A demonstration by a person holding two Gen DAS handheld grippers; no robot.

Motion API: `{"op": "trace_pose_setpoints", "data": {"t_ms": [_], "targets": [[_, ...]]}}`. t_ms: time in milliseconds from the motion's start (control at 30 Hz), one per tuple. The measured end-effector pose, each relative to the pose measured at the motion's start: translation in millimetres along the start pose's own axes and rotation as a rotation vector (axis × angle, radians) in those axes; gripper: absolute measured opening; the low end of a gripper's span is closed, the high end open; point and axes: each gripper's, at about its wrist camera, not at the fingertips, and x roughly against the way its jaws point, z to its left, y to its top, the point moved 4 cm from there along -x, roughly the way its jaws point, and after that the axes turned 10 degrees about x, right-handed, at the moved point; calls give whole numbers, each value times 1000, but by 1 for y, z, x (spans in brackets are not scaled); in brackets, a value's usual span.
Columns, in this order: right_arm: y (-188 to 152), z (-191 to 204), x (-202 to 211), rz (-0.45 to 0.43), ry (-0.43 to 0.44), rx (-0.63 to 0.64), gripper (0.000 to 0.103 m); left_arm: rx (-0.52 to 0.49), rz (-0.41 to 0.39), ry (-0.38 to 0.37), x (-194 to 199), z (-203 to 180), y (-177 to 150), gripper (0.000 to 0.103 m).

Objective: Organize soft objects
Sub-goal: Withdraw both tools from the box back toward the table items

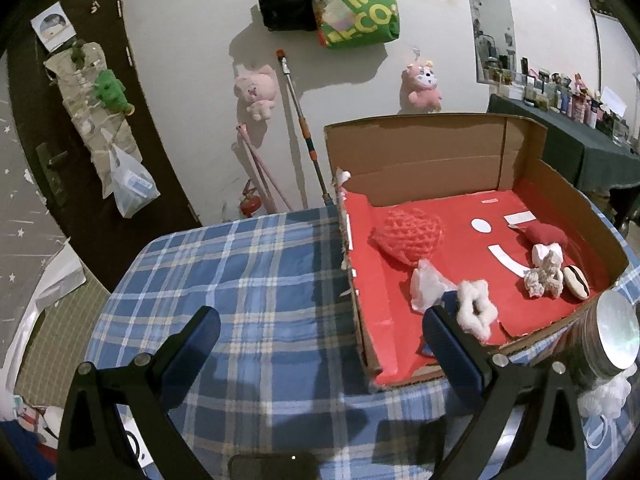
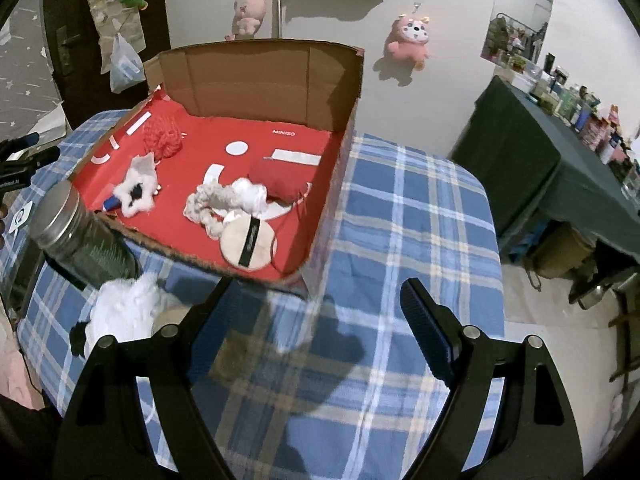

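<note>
A cardboard box with a red floor [image 1: 420,168] [image 2: 260,76] stands on the blue plaid table. In it lie a red knitted heart [image 1: 408,236] [image 2: 162,136], a white fluffy star [image 1: 476,312] [image 2: 136,188], a red pouch [image 1: 546,234] [image 2: 280,184], a white rope toy [image 1: 544,278] [image 2: 212,204] and a round powder puff [image 1: 576,282] [image 2: 248,244]. A white fluffy object [image 2: 124,312] [image 1: 608,396] lies on the cloth outside the box. My left gripper [image 1: 320,348] is open and empty left of the box. My right gripper [image 2: 316,312] is open and empty in front of the box.
A metal-lidded jar [image 2: 76,236] [image 1: 600,340] stands at the box's near corner. Plush toys [image 1: 256,92] and a green bag [image 1: 360,4] hang on the wall behind. A dark-clothed shelf table [image 2: 560,152] with several bottles stands to the right.
</note>
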Motion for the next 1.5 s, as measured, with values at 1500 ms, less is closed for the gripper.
{"op": "trace_pose_setpoints", "data": {"t_ms": [1500], "targets": [[-107,93,39,9,148,-16,83,17,159,-259,69,-39,-139,103]]}}
